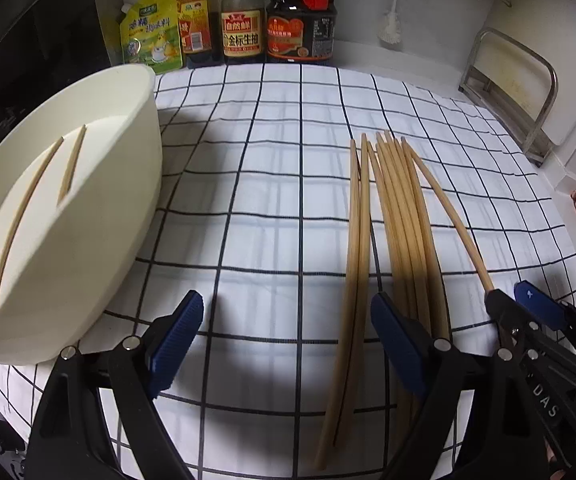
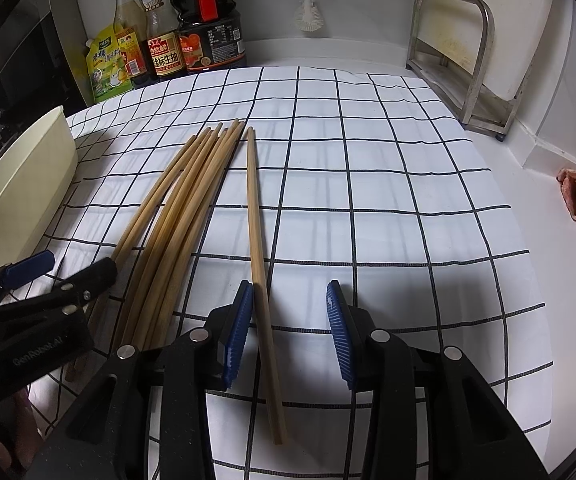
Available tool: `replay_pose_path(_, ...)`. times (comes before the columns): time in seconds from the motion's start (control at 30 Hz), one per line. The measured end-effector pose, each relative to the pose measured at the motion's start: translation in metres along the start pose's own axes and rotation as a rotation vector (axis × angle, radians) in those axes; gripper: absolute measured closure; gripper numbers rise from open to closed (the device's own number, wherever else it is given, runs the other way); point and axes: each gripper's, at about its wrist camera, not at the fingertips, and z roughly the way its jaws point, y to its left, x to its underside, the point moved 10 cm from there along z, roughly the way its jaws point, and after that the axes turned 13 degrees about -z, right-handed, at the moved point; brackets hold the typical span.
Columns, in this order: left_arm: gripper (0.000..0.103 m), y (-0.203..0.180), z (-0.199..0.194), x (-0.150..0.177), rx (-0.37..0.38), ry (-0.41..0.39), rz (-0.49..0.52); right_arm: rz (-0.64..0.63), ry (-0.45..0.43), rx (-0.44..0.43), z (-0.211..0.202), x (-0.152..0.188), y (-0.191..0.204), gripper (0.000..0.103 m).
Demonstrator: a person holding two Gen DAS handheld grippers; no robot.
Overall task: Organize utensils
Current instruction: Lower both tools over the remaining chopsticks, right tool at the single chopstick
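Chopsticks (image 1: 392, 216) lie bunched on the checked cloth (image 1: 272, 184); cream bowl (image 1: 100, 208) left, sauce bottles (image 1: 244, 28) behind. Left gripper (image 1: 288, 344) released; right gripper (image 2: 290, 332) released, straddling one chopstick (image 2: 258, 248).
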Motion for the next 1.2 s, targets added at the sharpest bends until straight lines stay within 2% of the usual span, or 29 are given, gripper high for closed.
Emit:
replay_pose_path(0.4, 0.018, -0.001, 0.011, 0.006, -0.025, 0.027, 0.03, 0.001, 0.0, -0.001, 0.0, 0.0, 0.0, 0.066)
replay_pose_path(0.57, 0.019, 0.001, 0.011, 0.004, -0.018, 0.035, 0.016, 0.001, 0.0, -0.002, 0.0, 0.0, 0.0, 0.066)
replay_pose_path(0.7, 0.019, 0.002, 0.005, 0.001, 0.016, 0.026, -0.014, 0.0, 0.0, 0.001, 0.0, 0.0, 0.0, 0.066)
replay_pose_path(0.8, 0.019, 0.001, 0.003, -0.003, -0.003, 0.003, -0.001, 0.0, 0.0, -0.001, 0.0, 0.0, 0.0, 0.066)
replay_pose_path(1.2, 0.017, 0.009, 0.007, -0.003, -0.034, 0.008, 0.008, -0.002, 0.0, 0.001, 0.0, 0.0, 0.001, 0.066)
